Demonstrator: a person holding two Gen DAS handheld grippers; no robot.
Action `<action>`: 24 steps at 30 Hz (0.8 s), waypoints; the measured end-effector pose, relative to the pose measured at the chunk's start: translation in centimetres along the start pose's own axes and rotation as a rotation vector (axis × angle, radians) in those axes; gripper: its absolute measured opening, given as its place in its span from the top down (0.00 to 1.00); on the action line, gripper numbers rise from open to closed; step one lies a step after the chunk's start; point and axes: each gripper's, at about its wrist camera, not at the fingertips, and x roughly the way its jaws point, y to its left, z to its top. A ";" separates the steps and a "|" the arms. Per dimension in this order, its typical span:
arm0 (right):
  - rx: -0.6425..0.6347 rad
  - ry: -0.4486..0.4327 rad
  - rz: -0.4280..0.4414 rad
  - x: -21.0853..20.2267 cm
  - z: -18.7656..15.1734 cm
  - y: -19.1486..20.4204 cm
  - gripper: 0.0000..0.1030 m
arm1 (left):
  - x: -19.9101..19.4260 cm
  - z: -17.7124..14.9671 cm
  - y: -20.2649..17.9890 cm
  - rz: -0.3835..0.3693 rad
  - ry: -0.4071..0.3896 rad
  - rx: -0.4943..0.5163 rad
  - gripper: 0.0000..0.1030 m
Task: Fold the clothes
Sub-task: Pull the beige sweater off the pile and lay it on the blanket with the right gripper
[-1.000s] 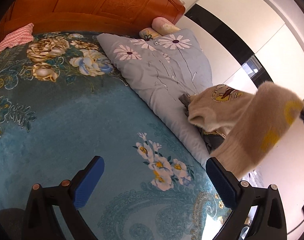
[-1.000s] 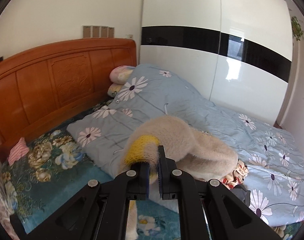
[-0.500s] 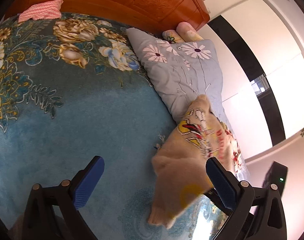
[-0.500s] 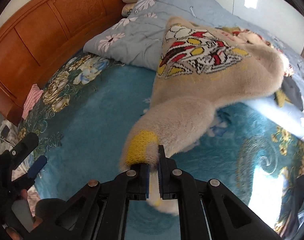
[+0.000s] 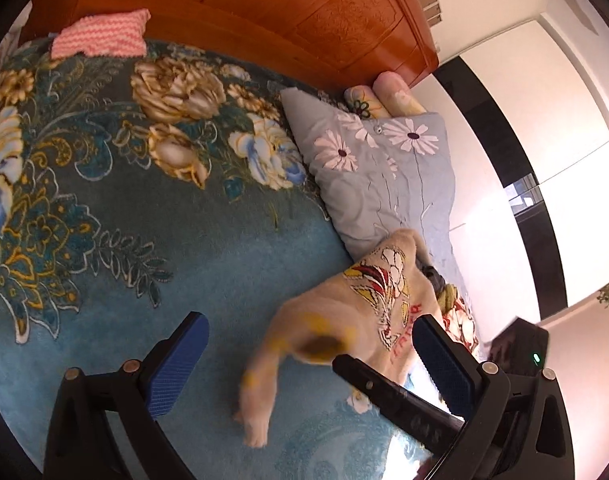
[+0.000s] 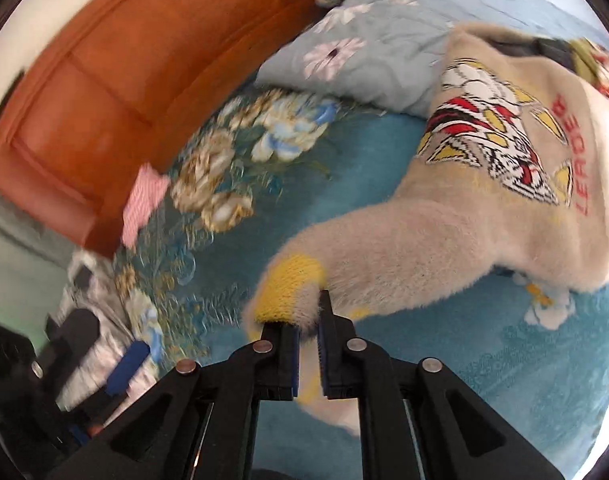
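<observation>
A cream fuzzy sweater (image 6: pixel 484 184) with a red, yellow and black print and yellow cuffs lies partly on the teal floral bedspread (image 5: pixel 152 240), its far end on the grey-blue daisy quilt (image 5: pixel 380 176). My right gripper (image 6: pixel 309 332) is shut on the sweater's yellow collar band (image 6: pixel 292 284) and holds it just above the bed. The sweater also shows in the left wrist view (image 5: pixel 368 312), with a sleeve hanging down. My left gripper (image 5: pixel 308 364) is open and empty, just short of the sweater; the right gripper's finger (image 5: pixel 396 396) crosses in front of it.
An orange wooden headboard (image 5: pixel 304 16) stands at the back. A pink knitted cloth (image 5: pixel 104 38) lies by it. Rolled pillows (image 5: pixel 384 94) sit above the quilt. More clothes (image 5: pixel 452 300) lie behind the sweater. White wardrobe doors (image 5: pixel 544 128) are at right.
My right gripper has dragged the sweater off the quilt and down onto the teal bedspread, towards the left. The left gripper stayed open and turned to look more towards the headboard.
</observation>
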 end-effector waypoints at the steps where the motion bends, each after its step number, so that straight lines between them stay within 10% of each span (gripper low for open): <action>1: -0.044 0.019 -0.015 0.2 -0.4 0.5 0.84 | 0.5 -0.1 0.1 0.001 0.017 0.001 0.00; 5: -0.139 0.029 -0.048 -1.0 -2.4 0.9 0.54 | 3.6 -1.1 -0.1 0.034 0.134 0.054 0.00; 12: -0.007 -0.065 -0.185 -5.9 -5.7 -6.4 0.47 | 10.5 -3.0 -0.5 0.022 0.467 -0.024 0.00; 24: 0.274 -0.127 -0.200 -9.4 -10.4 -17.0 0.47 | 19.0 -5.4 -1.3 0.026 0.438 -0.424 0.00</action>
